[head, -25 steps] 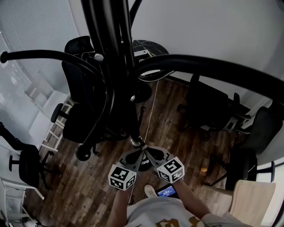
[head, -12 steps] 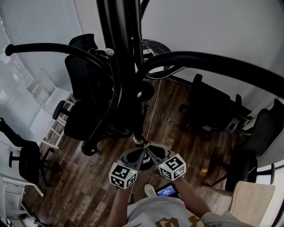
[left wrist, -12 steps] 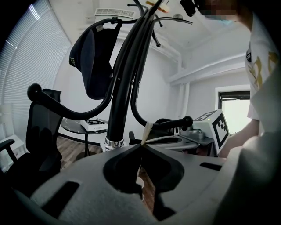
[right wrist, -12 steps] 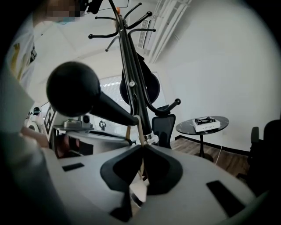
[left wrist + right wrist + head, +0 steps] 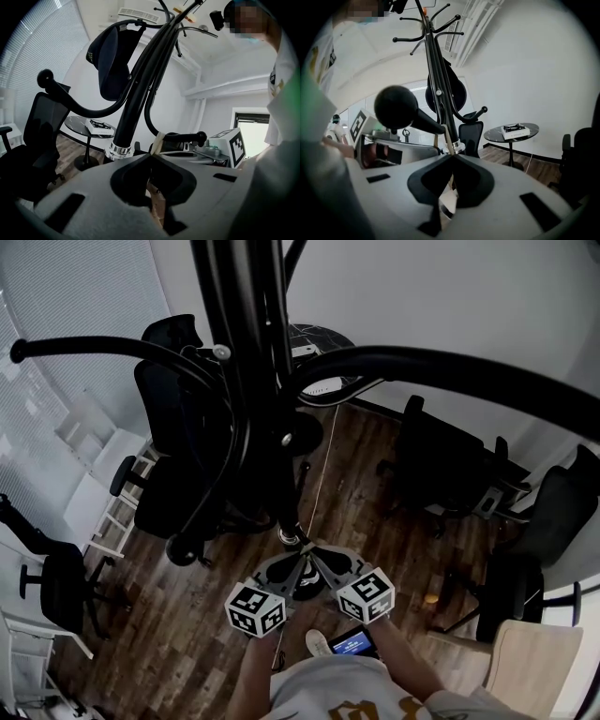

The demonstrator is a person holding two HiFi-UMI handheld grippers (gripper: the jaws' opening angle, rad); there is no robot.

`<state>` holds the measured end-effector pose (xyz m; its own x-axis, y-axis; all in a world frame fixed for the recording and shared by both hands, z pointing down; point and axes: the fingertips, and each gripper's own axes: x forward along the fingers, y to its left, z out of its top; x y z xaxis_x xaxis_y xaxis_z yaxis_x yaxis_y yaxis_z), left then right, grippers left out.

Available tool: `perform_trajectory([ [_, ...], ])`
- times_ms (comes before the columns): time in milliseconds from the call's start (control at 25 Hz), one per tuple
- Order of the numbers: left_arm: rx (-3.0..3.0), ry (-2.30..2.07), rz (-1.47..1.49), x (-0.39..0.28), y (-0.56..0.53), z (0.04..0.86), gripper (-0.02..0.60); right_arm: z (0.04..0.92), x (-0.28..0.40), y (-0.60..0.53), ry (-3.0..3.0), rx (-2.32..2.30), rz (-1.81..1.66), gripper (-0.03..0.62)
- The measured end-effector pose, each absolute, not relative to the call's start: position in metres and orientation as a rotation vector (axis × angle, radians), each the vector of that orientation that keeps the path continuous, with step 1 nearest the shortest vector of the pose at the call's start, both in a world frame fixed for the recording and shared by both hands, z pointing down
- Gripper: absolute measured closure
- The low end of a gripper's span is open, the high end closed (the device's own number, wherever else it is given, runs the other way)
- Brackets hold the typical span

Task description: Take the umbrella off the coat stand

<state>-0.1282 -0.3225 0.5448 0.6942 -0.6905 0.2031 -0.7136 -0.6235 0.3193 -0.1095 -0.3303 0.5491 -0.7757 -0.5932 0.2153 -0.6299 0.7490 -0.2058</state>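
The black furled umbrella (image 5: 279, 502) hangs along the coat stand's pole and ends in a chrome ring (image 5: 289, 538) with a pale tip below it. Both grippers meet just under that ring. My left gripper (image 5: 297, 560) and right gripper (image 5: 308, 560) are each shut, jaws pressed together on the tip. In the right gripper view the pale tip (image 5: 449, 141) runs from the ring into my right gripper (image 5: 452, 156). In the left gripper view the ring (image 5: 117, 151) sits just left of my left gripper (image 5: 151, 155). The coat stand's curved arms (image 5: 450, 376) spread overhead.
Black office chairs stand at the left (image 5: 173, 484) and right (image 5: 450, 474) of the stand. A round side table (image 5: 314, 343) with a box is behind it. A dark cap (image 5: 110, 56) hangs on the stand. A lit screen (image 5: 353, 645) and the person's shoe (image 5: 317, 643) are below.
Both grippers stay closed under the chrome ring. The head view swayed slightly right and back, and the two marker cubes sit a little farther apart.
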Motion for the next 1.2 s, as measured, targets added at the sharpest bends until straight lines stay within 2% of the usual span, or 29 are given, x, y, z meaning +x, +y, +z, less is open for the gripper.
perform_trajectory([
  [280, 2.532, -1.096, 0.079, -0.124, -0.321, 0.542, 0.56, 0.548, -0.101, -0.33, -2.805, 1.015, 0.411, 0.577],
  [520, 2.482, -1.072, -0.039, -0.122, -0.321, 0.532, 0.56, 0.539, -0.094, -0.331, -2.832, 1.052, 0.463, 0.577],
  [1200, 2.51, -1.071, -0.053, -0.111, -0.311, 0.518, 0.56, 0.526, -0.079, -0.322, -2.862, 1.091, 0.482, 0.577],
])
